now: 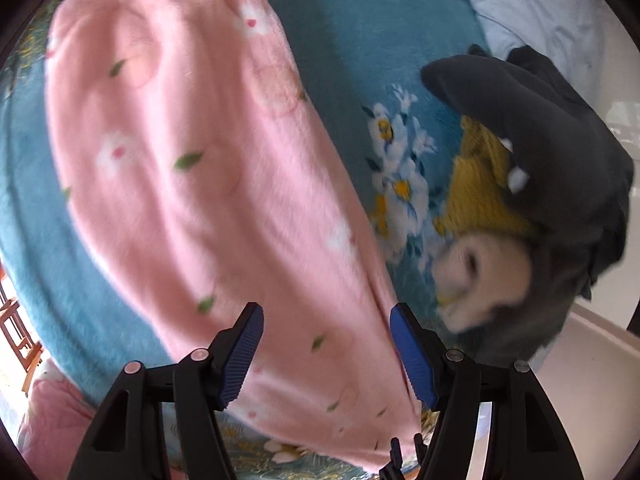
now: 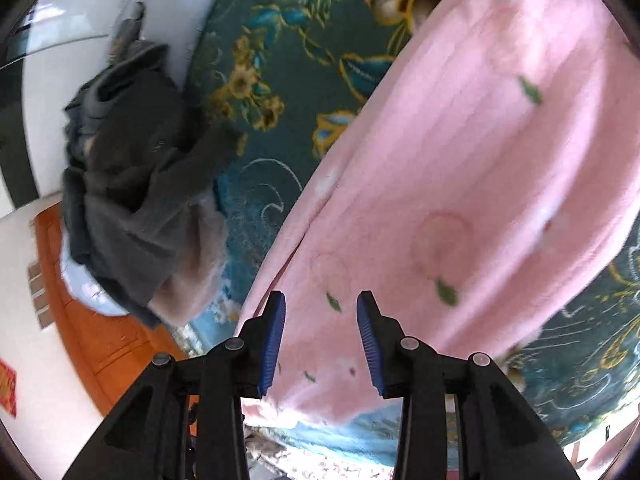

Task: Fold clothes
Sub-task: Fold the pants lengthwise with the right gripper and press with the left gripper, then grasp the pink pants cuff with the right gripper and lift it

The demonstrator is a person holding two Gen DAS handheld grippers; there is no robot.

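Note:
A pink fleece garment (image 1: 192, 184) with small flowers and green leaves lies spread flat on a blue floral blanket (image 1: 352, 40). It also shows in the right wrist view (image 2: 460, 200). My left gripper (image 1: 326, 316) is open above the garment's near end, its blue pads empty. My right gripper (image 2: 320, 304) is open above another edge of the same garment, jaws apart and empty.
A pile of dark grey, yellow and beige clothes (image 1: 532, 184) lies on the blanket beside the pink garment; it also shows in the right wrist view (image 2: 132, 184). A pale blue pillow (image 1: 540, 8) lies beyond. An orange wooden door (image 2: 92, 312) and white floor lie past the bed edge.

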